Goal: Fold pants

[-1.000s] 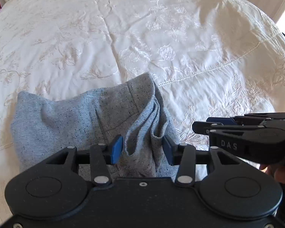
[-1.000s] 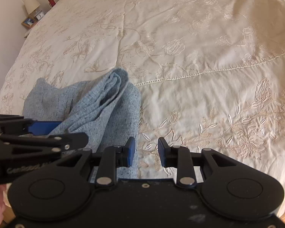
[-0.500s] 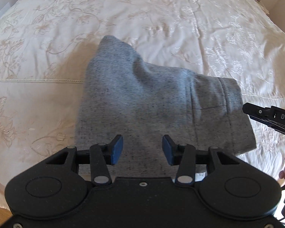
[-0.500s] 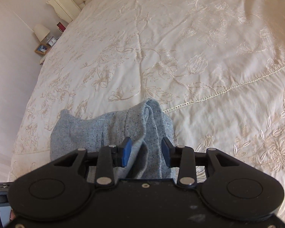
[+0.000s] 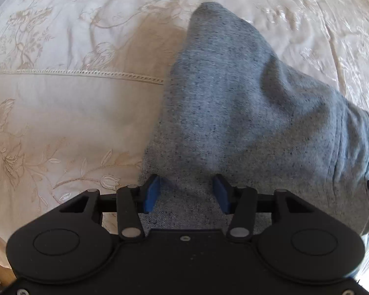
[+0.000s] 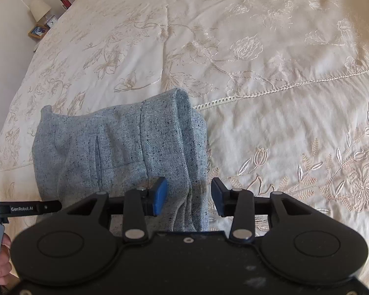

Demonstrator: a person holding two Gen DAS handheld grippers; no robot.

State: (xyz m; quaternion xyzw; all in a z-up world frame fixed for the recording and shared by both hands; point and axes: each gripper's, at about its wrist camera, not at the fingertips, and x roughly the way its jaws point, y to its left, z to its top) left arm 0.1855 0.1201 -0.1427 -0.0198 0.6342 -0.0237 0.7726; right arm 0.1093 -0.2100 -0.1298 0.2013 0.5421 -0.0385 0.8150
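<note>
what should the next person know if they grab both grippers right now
Left gripper: open, holding nothing, over the near part of the grey pants.
Right gripper: open, its blue pads either side of the pants' right folded edge, not closed on it.
Pants lie on the cream embroidered bedspread as a compact folded bundle, one corner humped up in the left wrist view.
Done: at least one fold looks made.
Left: flatten the hump, square the edges, probably one more fold.
</note>
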